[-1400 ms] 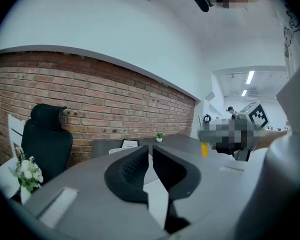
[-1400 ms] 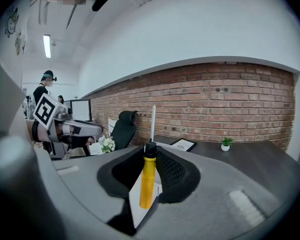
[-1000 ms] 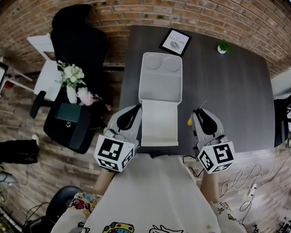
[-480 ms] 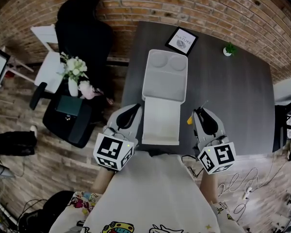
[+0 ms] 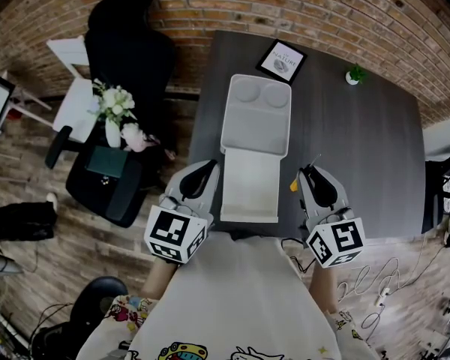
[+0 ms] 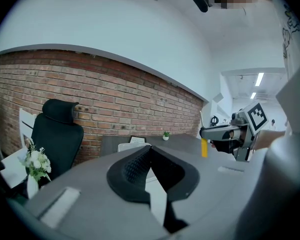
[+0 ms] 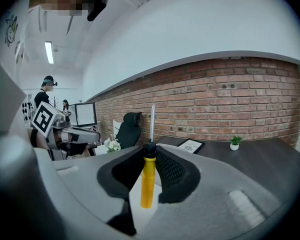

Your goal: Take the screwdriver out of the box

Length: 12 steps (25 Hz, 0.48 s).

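Observation:
An open white box lies on the dark table, its lid folded back away from me. The screwdriver has a yellow handle and a thin metal shaft that points up. My right gripper is shut on it, just right of the box and outside it. The yellow handle shows beside the jaws and also in the left gripper view. My left gripper hovers at the box's left side, shut with nothing held.
A framed card and a small potted plant stand at the table's far side. A black office chair and white flowers are left of the table. Cables lie on the floor at the right.
Both grippers have kept still, the right one still holding the screwdriver. Only the head view has shifted a little.

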Each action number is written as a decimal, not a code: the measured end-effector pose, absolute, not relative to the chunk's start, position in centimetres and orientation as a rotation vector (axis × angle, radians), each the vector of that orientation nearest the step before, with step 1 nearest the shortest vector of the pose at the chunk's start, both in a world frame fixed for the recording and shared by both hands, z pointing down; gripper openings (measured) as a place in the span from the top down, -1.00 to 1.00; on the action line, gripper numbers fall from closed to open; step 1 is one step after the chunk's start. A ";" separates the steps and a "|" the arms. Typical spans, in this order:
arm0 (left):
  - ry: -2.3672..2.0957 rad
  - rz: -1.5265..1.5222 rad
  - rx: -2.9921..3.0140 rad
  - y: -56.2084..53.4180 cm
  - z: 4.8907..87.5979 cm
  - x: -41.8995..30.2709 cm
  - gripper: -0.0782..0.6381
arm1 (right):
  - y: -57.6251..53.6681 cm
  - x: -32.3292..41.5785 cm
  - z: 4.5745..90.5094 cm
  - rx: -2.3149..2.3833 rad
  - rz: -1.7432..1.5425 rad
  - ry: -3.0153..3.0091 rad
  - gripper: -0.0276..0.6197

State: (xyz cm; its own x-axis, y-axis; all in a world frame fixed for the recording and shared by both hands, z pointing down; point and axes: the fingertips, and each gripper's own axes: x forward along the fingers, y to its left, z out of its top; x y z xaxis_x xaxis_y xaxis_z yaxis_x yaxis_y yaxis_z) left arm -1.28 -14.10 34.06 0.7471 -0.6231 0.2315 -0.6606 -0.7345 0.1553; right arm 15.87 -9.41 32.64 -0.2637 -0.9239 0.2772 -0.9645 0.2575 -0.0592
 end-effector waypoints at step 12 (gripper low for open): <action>-1.018 0.241 2.708 -14.1 34.3 -2.1 0.79 | -9.5 15.1 33.0 1.759 0.328 -2.334 0.68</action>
